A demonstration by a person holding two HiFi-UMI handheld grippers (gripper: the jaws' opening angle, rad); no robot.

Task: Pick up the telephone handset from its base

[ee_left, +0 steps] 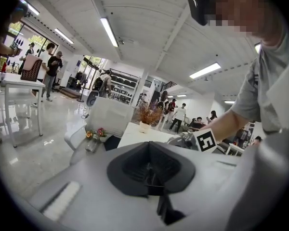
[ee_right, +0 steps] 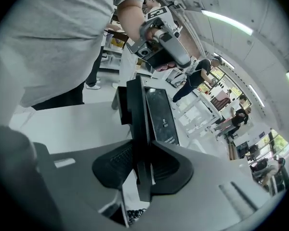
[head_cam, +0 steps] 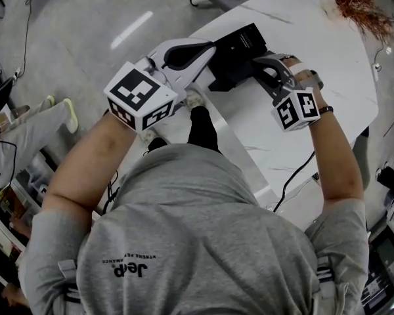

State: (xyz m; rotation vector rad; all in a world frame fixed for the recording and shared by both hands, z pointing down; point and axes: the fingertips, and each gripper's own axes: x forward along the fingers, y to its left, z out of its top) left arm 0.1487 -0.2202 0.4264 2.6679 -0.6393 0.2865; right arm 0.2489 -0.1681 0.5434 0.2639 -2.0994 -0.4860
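Right gripper (ee_right: 140, 165) clamped on the handset (ee_right: 135, 105).
Its long axis runs straight ahead between the jaws; left gripper (ee_left: 151, 172), jaws together and empty, hangs aside.

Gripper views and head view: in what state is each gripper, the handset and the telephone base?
left gripper: jaws together, empty.
right gripper: jaws shut on the handset.
handset: gripped, apparently not yet lifted off the telephone base.
telephone base: resting on the white table.
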